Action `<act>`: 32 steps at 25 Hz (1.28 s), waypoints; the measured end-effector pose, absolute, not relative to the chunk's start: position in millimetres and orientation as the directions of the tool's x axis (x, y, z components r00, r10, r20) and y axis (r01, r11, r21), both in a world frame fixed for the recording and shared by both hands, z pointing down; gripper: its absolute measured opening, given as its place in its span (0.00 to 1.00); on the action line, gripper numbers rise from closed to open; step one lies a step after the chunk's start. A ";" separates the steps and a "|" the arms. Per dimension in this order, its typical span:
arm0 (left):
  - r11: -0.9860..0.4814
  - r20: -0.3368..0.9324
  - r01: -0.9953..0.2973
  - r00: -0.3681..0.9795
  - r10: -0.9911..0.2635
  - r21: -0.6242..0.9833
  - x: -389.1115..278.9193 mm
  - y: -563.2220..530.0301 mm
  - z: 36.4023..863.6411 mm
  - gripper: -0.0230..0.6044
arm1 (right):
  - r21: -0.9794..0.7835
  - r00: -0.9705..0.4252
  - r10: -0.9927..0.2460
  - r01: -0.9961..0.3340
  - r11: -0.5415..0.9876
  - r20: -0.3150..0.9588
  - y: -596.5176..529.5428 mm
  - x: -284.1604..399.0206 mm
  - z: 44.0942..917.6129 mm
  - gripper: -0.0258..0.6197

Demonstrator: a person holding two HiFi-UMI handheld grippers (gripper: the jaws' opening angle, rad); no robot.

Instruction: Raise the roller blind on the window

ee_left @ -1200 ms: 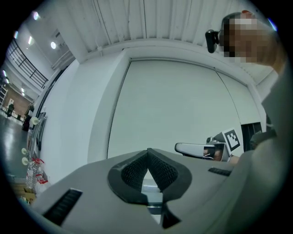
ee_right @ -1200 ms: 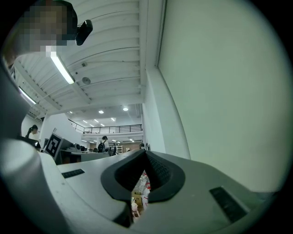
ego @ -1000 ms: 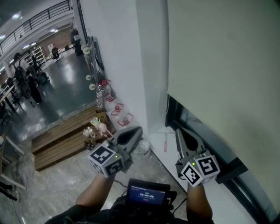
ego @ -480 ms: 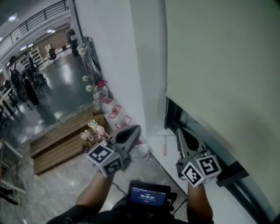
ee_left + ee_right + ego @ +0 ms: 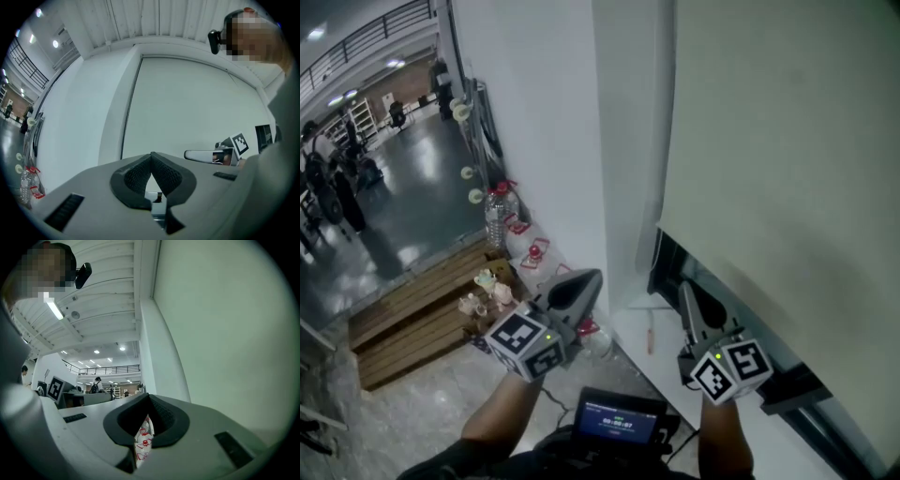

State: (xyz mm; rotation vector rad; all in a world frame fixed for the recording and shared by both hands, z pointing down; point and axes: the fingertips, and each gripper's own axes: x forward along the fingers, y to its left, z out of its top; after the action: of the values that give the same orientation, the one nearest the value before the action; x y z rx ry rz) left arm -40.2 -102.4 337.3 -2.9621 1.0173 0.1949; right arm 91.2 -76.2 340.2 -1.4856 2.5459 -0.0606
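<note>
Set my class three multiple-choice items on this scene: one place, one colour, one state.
1. The roller blind hangs: A right of the white wall; B left of it; C on the floor.
2. The blind is: A red; B cream; C black.
3. The left gripper and right gripper are: A wide open; B gripping the blind; C shut, empty.
Answers: 1 A, the head view shows it right of the wall; 2 B, its cloth is pale; 3 C, each gripper view shows jaws together, holding nothing.

The roller blind (image 5: 769,141) is a plain, pale cream sheet, hanging flat and lowered over most of the window (image 5: 667,264). Only a dark strip of window shows beneath its straight bottom edge.
</note>
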 end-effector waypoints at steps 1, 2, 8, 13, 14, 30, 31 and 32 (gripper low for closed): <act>-0.794 -0.119 -0.607 0.786 -0.606 0.030 -41.1 -109.4 336.7 0.02 | -0.130 -0.477 -0.867 -0.860 0.494 -0.143 -83.1 88.8 340.4 0.04; -0.798 -0.119 -0.602 0.791 -0.600 0.025 -41.7 -116.5 336.2 0.02 | -0.130 -0.474 -0.869 -0.861 0.492 -0.143 -90.3 86.7 340.1 0.04; -0.823 -0.106 -0.567 0.817 -0.566 0.023 -48.2 -151.6 333.4 0.02 | -0.148 -0.447 -0.884 -0.873 0.464 -0.135 -130.2 71.5 339.9 0.04; -0.853 -0.114 -0.522 0.846 -0.521 0.024 -48.7 -169.5 331.9 0.02 | -0.139 -0.418 -0.900 -0.891 0.433 -0.123 -147.9 63.3 339.5 0.04; -0.861 -0.113 -0.509 0.854 -0.508 0.028 -48.2 -173.3 332.6 0.02 | -0.135 -0.410 -0.904 -0.895 0.424 -0.120 -151.6 62.7 339.9 0.04; -0.892 -0.141 -0.446 0.880 -0.453 0.077 -28.9 -231.9 324.1 0.02 | -0.096 -0.341 -0.932 -0.931 0.353 -0.121 -214.1 85.5 315.2 0.07; -0.886 -0.140 -0.457 0.875 -0.463 0.073 -26.7 -235.6 324.2 0.02 | -0.096 -0.348 -0.929 -0.928 0.361 -0.127 -218.7 88.7 314.4 0.07; -0.881 -0.139 -0.469 0.870 -0.473 0.068 -23.1 -238.6 322.7 0.02 | -0.097 -0.356 -0.925 -0.924 0.370 -0.132 -222.8 93.1 312.8 0.07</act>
State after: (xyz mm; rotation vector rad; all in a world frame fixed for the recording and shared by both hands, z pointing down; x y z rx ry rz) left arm -23.1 -238.6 322.7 -3.0682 0.7731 0.2411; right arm 93.1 -222.8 312.8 -1.6769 2.4600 -0.0093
